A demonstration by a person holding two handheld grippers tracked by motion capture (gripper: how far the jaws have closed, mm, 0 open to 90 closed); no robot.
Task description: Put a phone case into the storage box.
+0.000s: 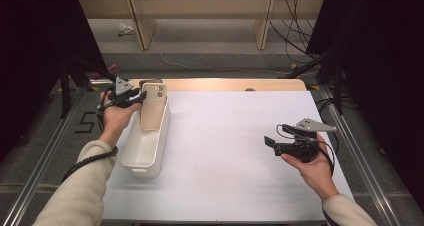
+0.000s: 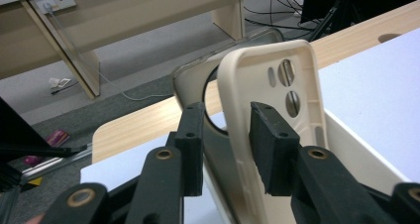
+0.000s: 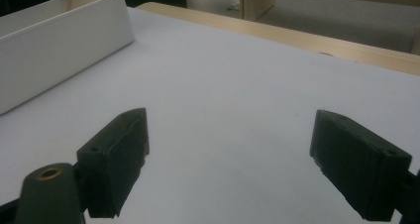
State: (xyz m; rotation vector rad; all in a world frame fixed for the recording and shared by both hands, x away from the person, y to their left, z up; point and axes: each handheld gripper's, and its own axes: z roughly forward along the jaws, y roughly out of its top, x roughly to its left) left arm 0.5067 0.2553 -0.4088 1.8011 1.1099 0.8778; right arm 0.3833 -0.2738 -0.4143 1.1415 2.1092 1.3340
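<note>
A cream phone case (image 1: 154,106) stands upright in the far end of a white bin (image 1: 145,158) at the table's left. In the left gripper view the cream phone case (image 2: 277,65) leans against a greyish clear case (image 2: 190,78) behind it. My left gripper (image 2: 225,144) straddles both cases. A gap shows between its left pad (image 2: 190,144) and the cream case, so the jaws stand loose around them. At the right of the table, my right gripper (image 1: 272,141) is held low with its jaws (image 3: 230,154) wide apart and nothing between them.
The white mat (image 1: 225,151) covers most of the wooden table (image 1: 225,84). The white bin (image 3: 59,40) lies far to the left in the right gripper view. Desk legs and cables stand on the floor beyond the table's far edge.
</note>
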